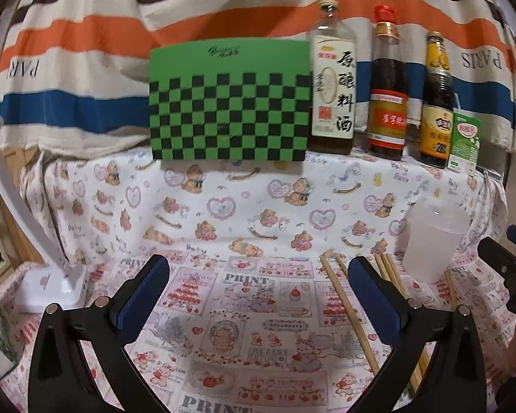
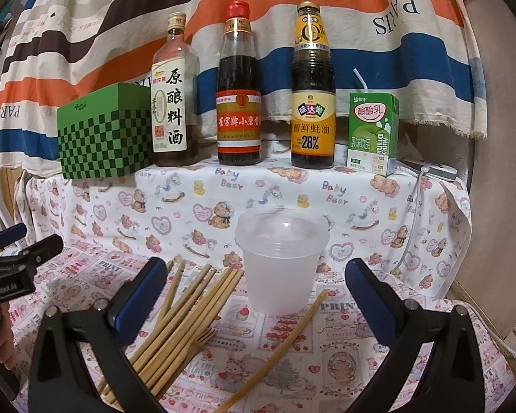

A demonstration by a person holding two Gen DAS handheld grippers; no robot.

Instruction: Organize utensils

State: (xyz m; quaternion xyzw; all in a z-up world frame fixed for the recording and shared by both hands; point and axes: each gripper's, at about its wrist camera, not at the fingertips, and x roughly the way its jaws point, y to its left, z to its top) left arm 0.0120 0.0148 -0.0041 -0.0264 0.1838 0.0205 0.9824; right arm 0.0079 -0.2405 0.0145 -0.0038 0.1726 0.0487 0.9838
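Both the left gripper and the right gripper gape wide, holding nothing. The chopsticks lie at seven o'clock of the cup.

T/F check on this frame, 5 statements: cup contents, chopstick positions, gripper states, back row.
1. The cup holds several chopsticks. False: it looks empty; the chopsticks lie on the tablecloth.
2. Both grippers are open and hold nothing. True: left gripper and right gripper are spread wide with nothing between the fingers.
3. One chopstick lies apart from the bundle, on the cup's other side. True.
4. Three bottles stand at the back. True: cooking wine, red-capped bottle, oyster sauce.
5. The milk carton stands between the green box and the bottles. False: it is at the far end of the row, beside the oyster sauce.
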